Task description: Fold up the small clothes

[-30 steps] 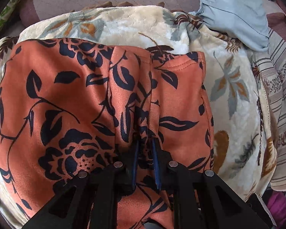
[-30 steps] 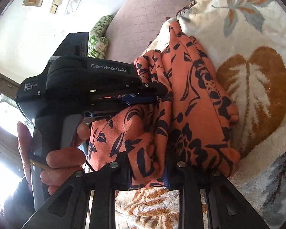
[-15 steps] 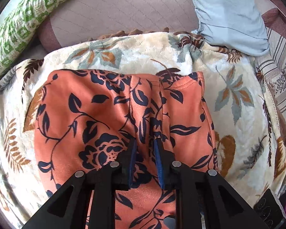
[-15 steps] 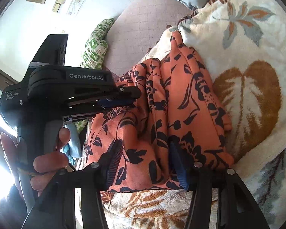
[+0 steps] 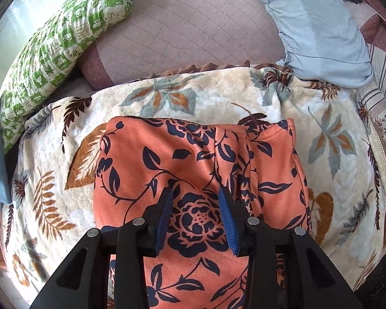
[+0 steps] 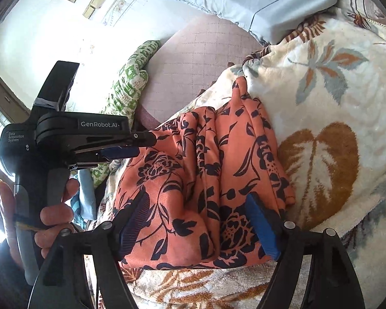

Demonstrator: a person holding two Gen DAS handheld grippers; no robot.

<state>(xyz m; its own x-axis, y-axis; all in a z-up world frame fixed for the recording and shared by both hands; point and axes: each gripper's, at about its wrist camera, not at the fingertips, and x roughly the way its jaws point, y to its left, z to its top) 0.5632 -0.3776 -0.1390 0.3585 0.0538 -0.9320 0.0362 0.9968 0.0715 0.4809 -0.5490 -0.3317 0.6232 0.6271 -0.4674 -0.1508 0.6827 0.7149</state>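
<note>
Both sets of tongs are letting go, and this looks like the end of a fold. The orange floral garment (image 5: 193, 170) lies flat on the leaf-patterned blanket (image 5: 72, 139), doubled over itself, with a run of soft pleats bunched along its right-hand side in the left wrist view.

The left gripper (image 5: 194, 211) points steeply down over the cloth. Its jaws are opening, blue pads apart, and the big dark flower of the print shows in the gap between them. Nothing is pinched; the fabric lies below, free of the pads.

The right gripper (image 6: 200, 221) comes in lower, near the garment's closest edge. Its jaws are opening too, already wide, and they straddle 2 folded ridges of cloth without pressing on either. From here you also see the left gripper (image 6: 115, 149) from the side, carried in the person's hand (image 6: 49, 213), just above the far part of the garment.

So the release is under way. The next move, I'd say, calls for a fresh grip: either tidy those pleats on the right-hand side, or take 1 end and bring it over for another fold. The bunched layers could drag or slip open, so both pads need to catch every layer at once.
</note>
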